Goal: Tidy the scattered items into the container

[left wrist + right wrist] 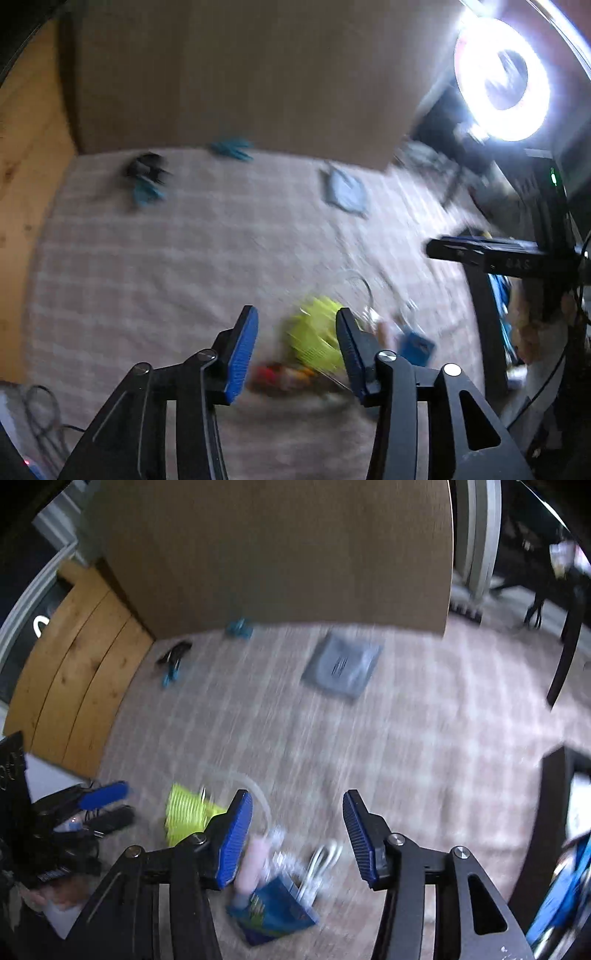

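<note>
Blue-padded left gripper (295, 350) is spread apart, holding nothing, over the plaid cloth-covered desk (184, 258). Right gripper (297, 834) is spread apart and empty too. Near them sits the clear plastic container (258, 812) with a ribbed yellow piece (317, 336) and blue packet (275, 912). Far back: grey pouch (341, 668) and teal clips (239, 627), all blurry.

home room, checked tablecloth (424, 746), ring light (504, 79)

Black angular left gripper (295, 347) and right gripper (297, 830), ribbed blue pads on fingers (242, 350), silver pivot screws
</note>
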The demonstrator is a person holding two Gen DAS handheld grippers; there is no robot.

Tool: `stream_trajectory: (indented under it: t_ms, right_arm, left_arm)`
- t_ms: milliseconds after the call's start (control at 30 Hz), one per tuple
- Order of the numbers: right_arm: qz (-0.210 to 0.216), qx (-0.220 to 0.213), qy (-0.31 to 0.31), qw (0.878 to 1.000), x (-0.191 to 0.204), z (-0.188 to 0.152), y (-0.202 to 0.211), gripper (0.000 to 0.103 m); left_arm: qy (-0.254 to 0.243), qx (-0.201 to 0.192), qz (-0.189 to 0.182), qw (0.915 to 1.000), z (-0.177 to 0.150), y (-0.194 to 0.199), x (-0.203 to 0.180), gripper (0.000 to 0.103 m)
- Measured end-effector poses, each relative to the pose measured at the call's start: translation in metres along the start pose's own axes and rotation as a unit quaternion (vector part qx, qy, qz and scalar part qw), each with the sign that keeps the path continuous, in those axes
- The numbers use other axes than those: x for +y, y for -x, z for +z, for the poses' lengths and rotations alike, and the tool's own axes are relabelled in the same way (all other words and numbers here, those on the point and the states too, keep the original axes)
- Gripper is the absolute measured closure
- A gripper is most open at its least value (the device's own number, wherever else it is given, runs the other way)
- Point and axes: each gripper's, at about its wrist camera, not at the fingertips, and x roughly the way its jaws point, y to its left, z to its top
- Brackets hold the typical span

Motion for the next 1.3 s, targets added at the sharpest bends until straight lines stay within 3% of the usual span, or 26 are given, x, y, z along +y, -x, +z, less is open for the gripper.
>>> stream_trajectory:
  t_ms: [167, 300, 467, 667, 900, 1000, 1100, 1300]
  right_arm:
    - [-0.007, 0.007, -0.02, 1.0, -0.014, 0.047, -0.015, 0.055]
    - [-0.039, -0.001, -0.029, 0.999, -0.015, 0.085, -0.041, 0.055]
    - [-0.055, 0.012, -0.035, 0.998, -0.014, 0.115, -0.079, 0.055]
    - [-0.089, 0.028, -0.015, 0.996, -0.005, 0.127, -0.113, 0.055]
    - [-0.11, 0.029, -0.016, 0.993, -0.006, 0.136, -0.13, 0.055]
    - [-0.119, 0.037, -0.012, 0.992, -0.006, 0.135, -0.138, 0.055]
    - [-0.127, 0.041, 0.001, 0.991, -0.004, 0.128, -0.144, 0.054]
    - [-0.137, 0.05, 0.037, 0.989, 0.001, 0.105, -0.143, 0.055]
  left_arm:
    - [0.029, -0.009, 0.057, 0.9979, 0.045, -0.005, 0.052, 0.054]
    - [0.049, -0.006, 0.096, 0.9941, 0.083, -0.027, 0.094, 0.054]
    - [0.101, 0.005, 0.109, 0.9889, 0.126, -0.064, 0.144, 0.051]
    - [0.095, 0.021, 0.13, 0.9867, 0.157, -0.101, 0.167, 0.046]
    - [0.102, 0.034, 0.131, 0.9855, 0.164, -0.125, 0.182, 0.045]
    - [0.111, 0.03, 0.107, 0.9876, 0.159, -0.125, 0.185, 0.049]
    - [0.103, 0.031, 0.088, 0.9903, 0.151, -0.121, 0.18, 0.059]
    - [0.067, 0.036, 0.07, 0.9946, 0.116, -0.111, 0.153, 0.06]
